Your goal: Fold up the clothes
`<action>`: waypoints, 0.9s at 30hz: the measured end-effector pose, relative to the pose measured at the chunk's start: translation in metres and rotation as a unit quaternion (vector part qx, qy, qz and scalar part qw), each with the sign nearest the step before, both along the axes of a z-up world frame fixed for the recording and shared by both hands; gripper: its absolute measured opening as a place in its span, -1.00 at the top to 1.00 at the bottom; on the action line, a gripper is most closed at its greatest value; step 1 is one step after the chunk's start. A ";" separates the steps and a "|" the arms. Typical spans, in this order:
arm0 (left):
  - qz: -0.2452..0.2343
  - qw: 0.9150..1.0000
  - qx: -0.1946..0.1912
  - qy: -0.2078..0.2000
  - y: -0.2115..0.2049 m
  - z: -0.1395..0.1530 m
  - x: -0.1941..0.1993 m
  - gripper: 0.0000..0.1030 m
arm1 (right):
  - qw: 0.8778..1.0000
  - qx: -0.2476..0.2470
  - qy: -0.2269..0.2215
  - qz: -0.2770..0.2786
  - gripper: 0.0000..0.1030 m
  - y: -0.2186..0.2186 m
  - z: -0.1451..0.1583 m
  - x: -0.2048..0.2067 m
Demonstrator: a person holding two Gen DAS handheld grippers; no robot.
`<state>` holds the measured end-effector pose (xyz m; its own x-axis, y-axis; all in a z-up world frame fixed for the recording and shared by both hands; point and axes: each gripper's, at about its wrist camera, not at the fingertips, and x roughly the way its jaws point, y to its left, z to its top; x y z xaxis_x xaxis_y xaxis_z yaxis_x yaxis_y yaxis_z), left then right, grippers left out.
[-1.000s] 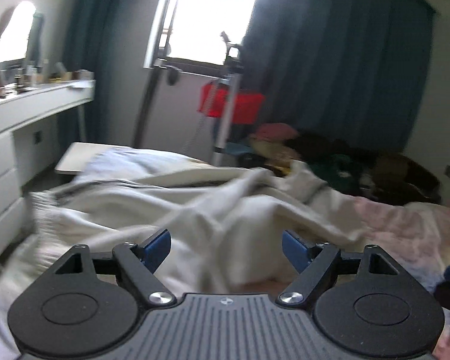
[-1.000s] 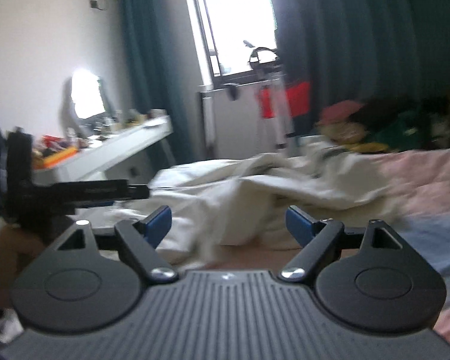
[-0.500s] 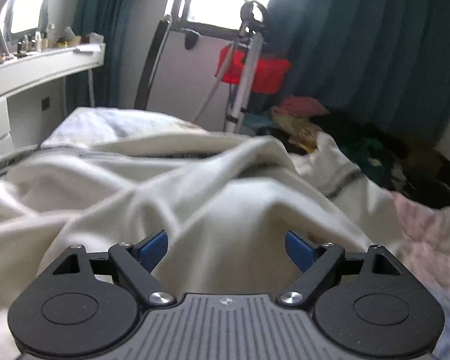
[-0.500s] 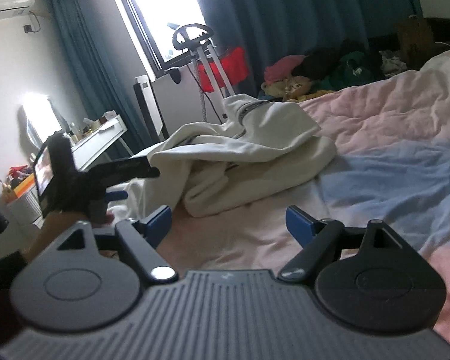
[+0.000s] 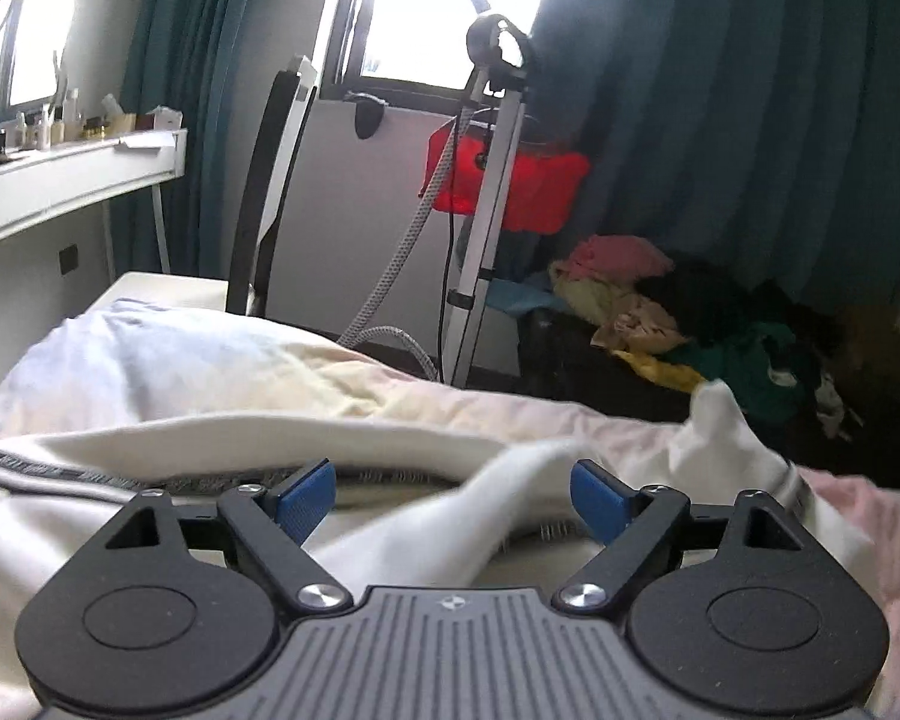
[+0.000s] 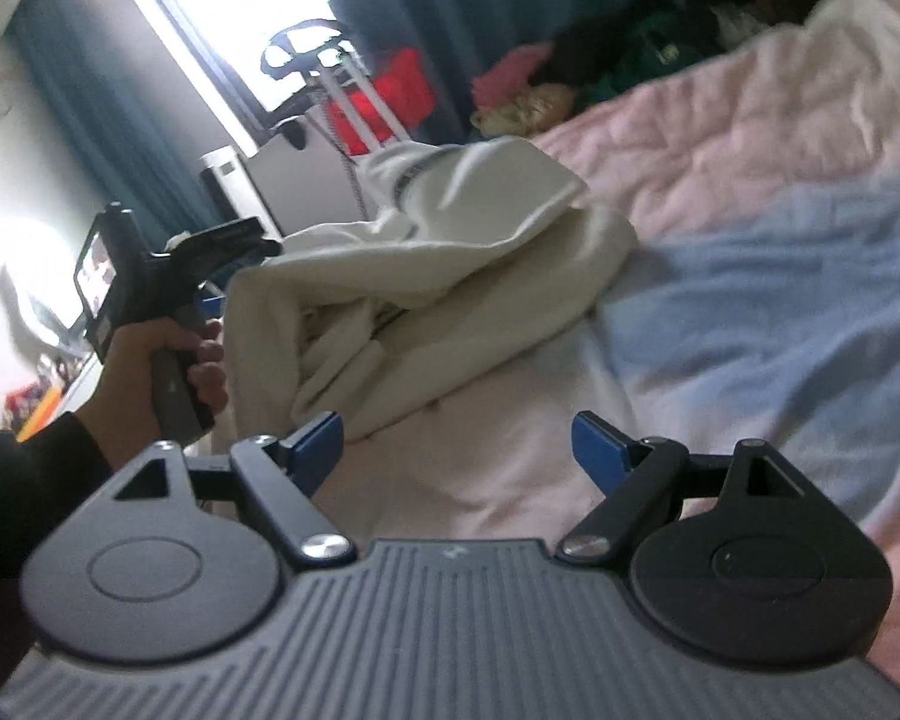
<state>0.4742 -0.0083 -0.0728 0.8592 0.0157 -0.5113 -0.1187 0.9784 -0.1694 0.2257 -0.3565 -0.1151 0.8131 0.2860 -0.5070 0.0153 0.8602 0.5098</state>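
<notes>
A cream-white garment (image 6: pixel 426 276) with a dark striped trim lies crumpled in a loose heap on the bed. In the left wrist view the garment (image 5: pixel 150 540) fills the foreground, and a fold of it lies between the blue pads. My left gripper (image 5: pixel 453 495) is open, low over the cloth. My right gripper (image 6: pixel 456 444) is open and empty, above the bed, in front of the heap. The left tool and the hand holding it (image 6: pixel 168 324) show at the heap's left side.
The bed has a pink and blue quilt (image 6: pixel 780 192). A garment steamer stand (image 5: pixel 492 192) with a red tank, a white dresser (image 5: pixel 60 180) and a pile of coloured clothes (image 5: pixel 690 324) stand beyond the bed, before dark teal curtains.
My left gripper has moved forward and lower onto the garment. My right gripper has moved closer to the heap and tilted. Both stay open.
</notes>
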 end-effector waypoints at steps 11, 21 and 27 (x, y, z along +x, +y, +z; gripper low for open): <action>-0.080 0.980 0.174 0.051 -0.071 -0.011 0.023 0.76 | 0.999 0.025 0.037 -0.010 -0.65 -0.004 -0.026 0.023; -0.130 0.973 0.191 0.005 -0.101 0.019 -0.126 0.88 | 1.000 -0.002 0.006 -0.022 -0.65 -0.004 -0.009 0.000; -0.183 0.965 0.187 -0.024 -0.096 0.004 -0.266 0.90 | 1.000 -0.021 -0.007 0.000 -0.65 0.008 0.000 -0.023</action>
<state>0.2086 -0.1039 -0.0685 0.8651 -0.1175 -0.4876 0.2456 0.9469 0.2076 0.2027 -0.3487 -0.1146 0.8201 0.2639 -0.5077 0.0091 0.8811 0.4728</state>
